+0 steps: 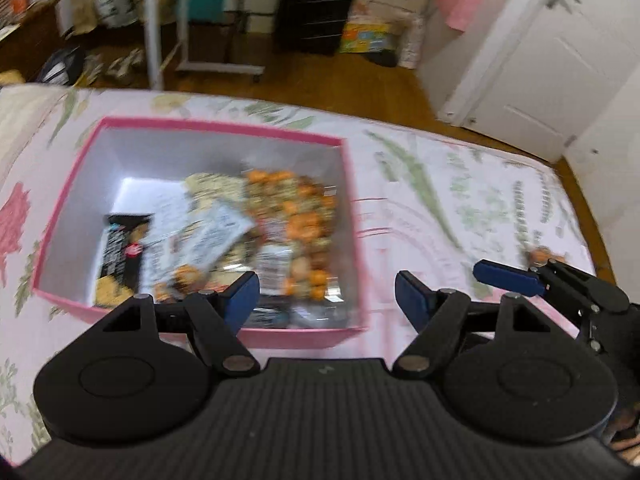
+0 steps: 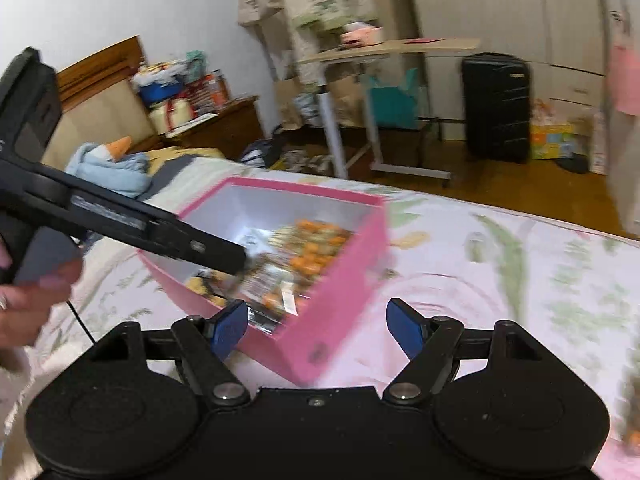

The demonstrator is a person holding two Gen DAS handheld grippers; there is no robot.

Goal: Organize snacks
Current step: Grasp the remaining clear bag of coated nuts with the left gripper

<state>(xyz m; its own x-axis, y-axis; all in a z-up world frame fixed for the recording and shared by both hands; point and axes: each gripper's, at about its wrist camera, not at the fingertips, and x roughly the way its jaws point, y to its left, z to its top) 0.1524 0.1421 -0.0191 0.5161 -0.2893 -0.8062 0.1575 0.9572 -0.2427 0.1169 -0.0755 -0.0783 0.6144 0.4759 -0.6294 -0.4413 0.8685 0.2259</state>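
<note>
A pink box (image 1: 224, 126) with a white inside sits on the floral bedspread and holds several snack packets (image 1: 288, 216), orange-and-green ones and a black one (image 1: 120, 248). My left gripper (image 1: 326, 296) is open and empty, just above the box's near right corner. My right gripper (image 2: 316, 326) is open and empty, hovering over the near corner of the pink box (image 2: 332, 320). The left gripper also shows in the right wrist view (image 2: 236, 258), reaching over the box. One small orange snack (image 1: 540, 256) lies on the bed at the right, by the right gripper's finger.
The floral bedspread (image 1: 440, 208) stretches to the right of the box. Beyond the bed stand a rolling side table (image 2: 400, 52), a black suitcase (image 2: 496, 108), a white door (image 1: 540, 60) and a blue blanket (image 2: 108, 168) near the headboard.
</note>
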